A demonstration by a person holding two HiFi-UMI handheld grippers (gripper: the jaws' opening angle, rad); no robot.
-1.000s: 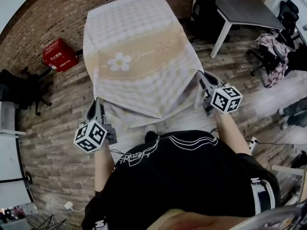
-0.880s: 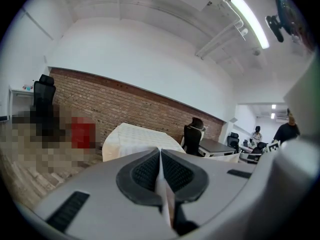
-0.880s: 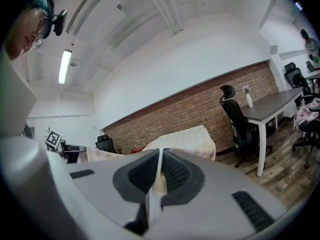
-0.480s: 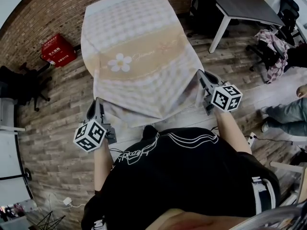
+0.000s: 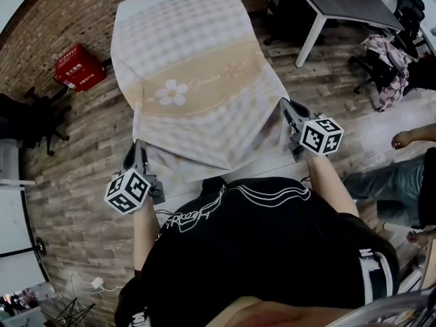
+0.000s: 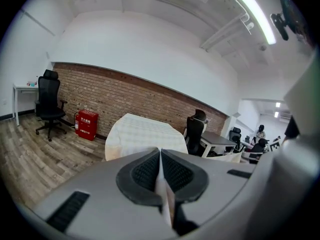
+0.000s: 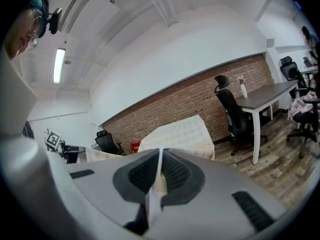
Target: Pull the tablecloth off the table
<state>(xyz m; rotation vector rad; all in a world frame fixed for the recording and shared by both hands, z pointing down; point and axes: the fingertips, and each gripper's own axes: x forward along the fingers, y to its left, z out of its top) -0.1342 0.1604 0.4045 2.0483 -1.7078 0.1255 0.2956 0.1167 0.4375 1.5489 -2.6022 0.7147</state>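
The tablecloth (image 5: 197,80), pale check with a beige band and a white daisy, covers the table and slopes down toward me. My left gripper (image 5: 138,148) is shut on its near left corner, and my right gripper (image 5: 285,109) is shut on its near right corner. The front edge sags between them. In the left gripper view a thin fold of cloth (image 6: 162,186) sits pinched between the black pads, with the covered table (image 6: 142,134) beyond. The right gripper view shows the same, cloth (image 7: 156,181) clamped in the shut jaws and the table (image 7: 180,131) ahead.
A red box (image 5: 80,67) stands by the brick wall at the left, near black office chairs (image 5: 27,125). A dark desk (image 5: 347,2) and a chair draped with clothes (image 5: 385,67) are at the right. A person's legs (image 5: 388,182) are on the floor at the right.
Both grippers have drawn back and down a little with the cloth corners still held, and the table sits farther off. A person has come into view at the right.
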